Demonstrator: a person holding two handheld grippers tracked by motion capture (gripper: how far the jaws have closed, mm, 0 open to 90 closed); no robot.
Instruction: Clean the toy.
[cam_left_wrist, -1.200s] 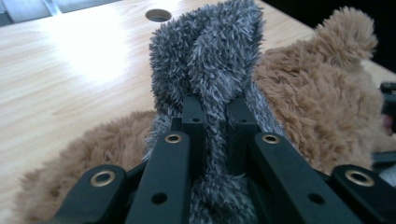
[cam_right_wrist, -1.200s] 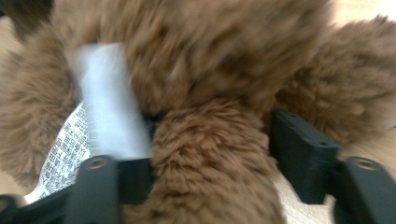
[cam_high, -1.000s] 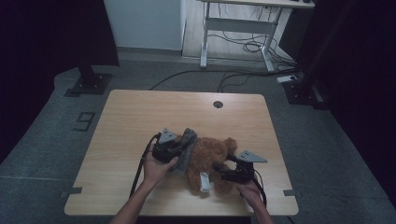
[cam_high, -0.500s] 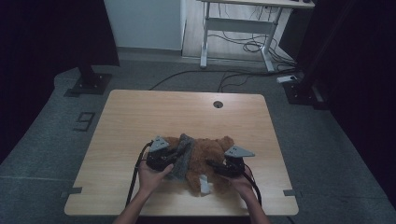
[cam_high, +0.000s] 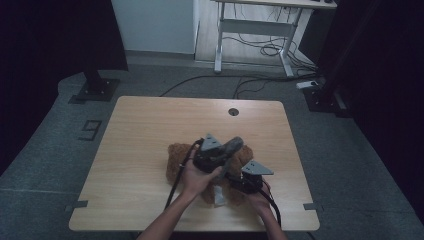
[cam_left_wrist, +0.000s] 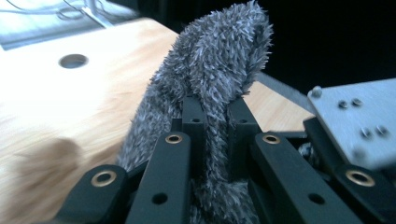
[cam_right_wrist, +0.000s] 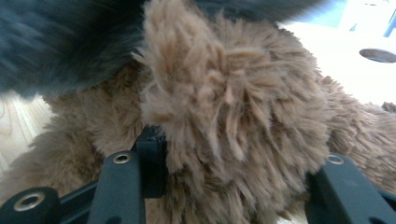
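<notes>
— How far along is the work on the brown plush toy (cam_high: 176, 162)?

— The grey fuzzy cloth (cam_left_wrist: 210, 70) is already off the table (cam_high: 150, 130): the left gripper (cam_left_wrist: 215, 109) is clamped on it, holding it up over the toy.

— And the right gripper (cam_right_wrist: 233, 172)?

— Its jaws have just been closing, brown fur bunched between them, and they look to be pressing on the toy at the near right of the table.

— What is left?

— Probably drawing the cloth clear or settling it on the toy; which one cannot be told.
</notes>
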